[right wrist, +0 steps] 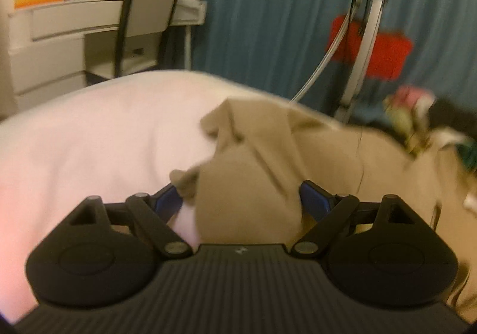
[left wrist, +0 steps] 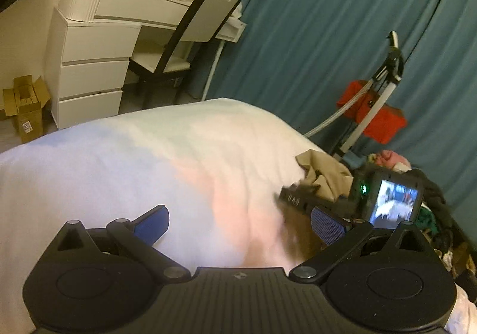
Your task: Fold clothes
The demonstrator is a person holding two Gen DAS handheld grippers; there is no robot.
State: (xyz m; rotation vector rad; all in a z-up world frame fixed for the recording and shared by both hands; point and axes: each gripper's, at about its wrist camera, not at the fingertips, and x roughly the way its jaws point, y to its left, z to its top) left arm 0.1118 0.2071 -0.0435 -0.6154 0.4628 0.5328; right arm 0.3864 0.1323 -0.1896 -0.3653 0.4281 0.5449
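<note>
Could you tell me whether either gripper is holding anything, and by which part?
Nothing is gripped. The left gripper is open over the bedsheet; the right gripper's open jaws straddle the beige garment.

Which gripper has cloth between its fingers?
The right gripper: the tan garment sits between its open fingers. The left gripper hangs empty over the white bed.

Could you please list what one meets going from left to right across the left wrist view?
Cardboard box → white drawers → chair → tan garment → red bag.
</note>
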